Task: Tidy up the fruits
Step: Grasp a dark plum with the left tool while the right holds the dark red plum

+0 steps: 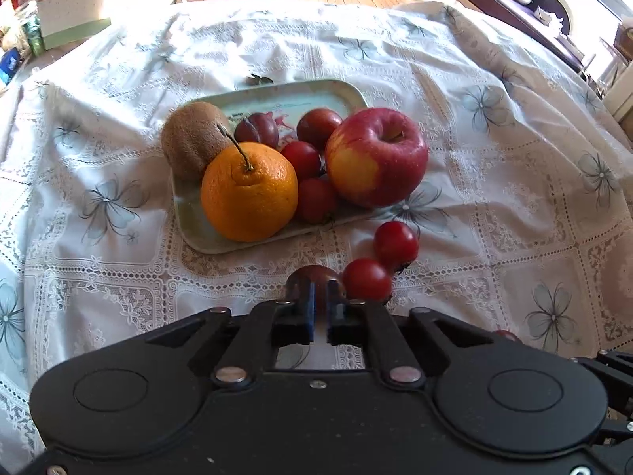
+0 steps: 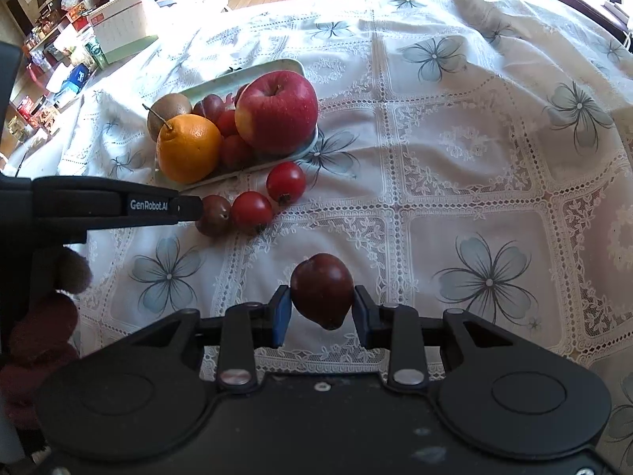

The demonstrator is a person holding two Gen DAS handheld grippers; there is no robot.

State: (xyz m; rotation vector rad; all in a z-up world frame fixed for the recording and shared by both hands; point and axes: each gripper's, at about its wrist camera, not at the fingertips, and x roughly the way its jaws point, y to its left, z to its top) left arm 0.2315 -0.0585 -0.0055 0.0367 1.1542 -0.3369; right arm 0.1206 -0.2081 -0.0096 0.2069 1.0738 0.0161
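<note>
A pale green tray (image 1: pixel 198 233) holds a kiwi (image 1: pixel 192 140), an orange (image 1: pixel 249 194) with a stem, a big red apple (image 1: pixel 376 156) and several small red and purple fruits (image 1: pixel 318 122). Two red cherry tomatoes (image 1: pixel 395 245) lie on the cloth just in front of the tray. Beside them is a small dark red fruit (image 1: pixel 314 275), and my left gripper (image 1: pixel 322 289) is shut on its near side, with the pads almost together. My right gripper (image 2: pixel 321 304) is shut on a dark red plum (image 2: pixel 322 289), held a little above the cloth.
A white lace tablecloth (image 2: pixel 455 138) with blue flowers covers the table. A white and green box (image 1: pixel 67 8) and cluttered shelves stand beyond the far left edge. A hand in a dark red glove (image 2: pixel 59 297) holds the left gripper at the left of the right wrist view.
</note>
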